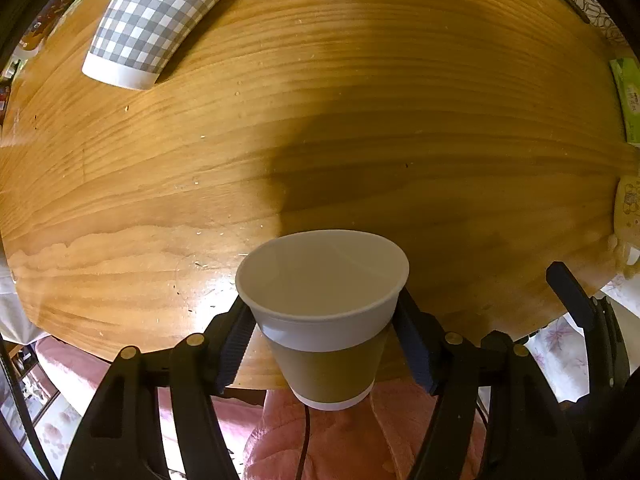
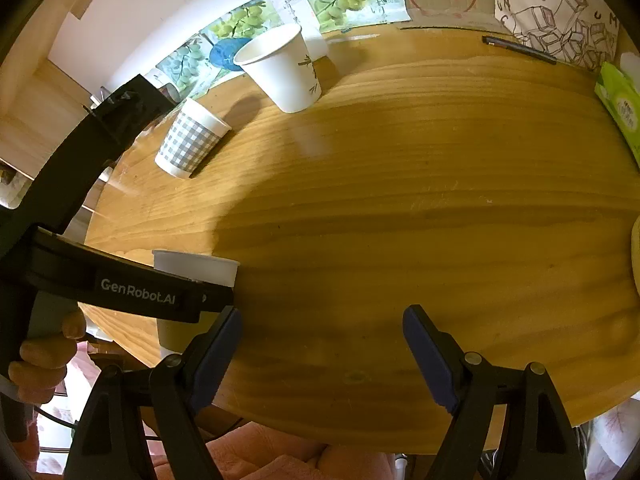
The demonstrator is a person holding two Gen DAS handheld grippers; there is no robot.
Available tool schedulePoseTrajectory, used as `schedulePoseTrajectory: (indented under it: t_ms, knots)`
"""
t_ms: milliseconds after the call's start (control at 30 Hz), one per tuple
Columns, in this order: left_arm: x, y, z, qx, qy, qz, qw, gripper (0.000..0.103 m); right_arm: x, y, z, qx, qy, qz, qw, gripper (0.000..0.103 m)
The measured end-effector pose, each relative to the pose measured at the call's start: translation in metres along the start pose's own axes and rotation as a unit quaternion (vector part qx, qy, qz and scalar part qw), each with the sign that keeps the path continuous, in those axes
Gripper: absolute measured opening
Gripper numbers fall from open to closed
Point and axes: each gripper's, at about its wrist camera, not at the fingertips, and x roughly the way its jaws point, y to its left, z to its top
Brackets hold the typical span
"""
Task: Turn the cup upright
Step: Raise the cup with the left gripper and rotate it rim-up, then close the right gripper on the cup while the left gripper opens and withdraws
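My left gripper [image 1: 324,340] is shut on a paper cup with a brown sleeve [image 1: 324,320]. The cup is upright, mouth up, held at the near edge of the round wooden table [image 1: 320,120]. In the right wrist view the same cup [image 2: 196,266] shows partly behind the left gripper's black body [image 2: 136,292], at the table's left edge. My right gripper [image 2: 322,356] is open and empty, over the near part of the table [image 2: 400,200].
A grey checked cup [image 1: 154,20] [image 2: 190,142] stands upside down at the far left. A white cup with a leaf print [image 2: 280,68] stands upright behind it. A green tissue pack [image 2: 620,108] and a pen [image 2: 520,50] lie at the far right.
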Motion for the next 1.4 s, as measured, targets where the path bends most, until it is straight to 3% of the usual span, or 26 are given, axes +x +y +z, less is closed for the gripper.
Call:
schedulePoseTrajectory:
  t_ms: [433,567,900,1033,1167,1400]
  knots:
    - [0.004,-0.002,0.004,0.005,-0.006,-0.021,0.9998,0.071,0.002,0.003,-0.002,-0.002,0.000,-0.002,1.000,0.083]
    - [0.002,-0.002,0.003,0.006,-0.015,-0.041,0.9990,0.079,0.002,0.005,-0.002,-0.002,0.002,-0.003,1.000,0.083]
    - [-0.002,0.006,0.000,0.002,-0.026,-0.062,0.9977,0.082,0.007,0.006,-0.004,-0.004,0.012,0.001,1.000,0.083]
    - [-0.013,0.009,-0.004,0.003,-0.049,-0.076,0.9959,0.082,0.009,0.005,-0.005,0.000,0.016,0.006,1.000,0.083]
    - [-0.030,0.014,-0.010,0.004,-0.096,-0.090,0.9912,0.082,0.010,0.006,-0.005,0.004,0.016,0.018,1.000,0.083]
    - [-0.058,0.029,-0.030,0.002,-0.184,-0.121,0.9755,0.082,0.010,0.010,-0.004,0.004,0.011,0.044,0.999,0.083]
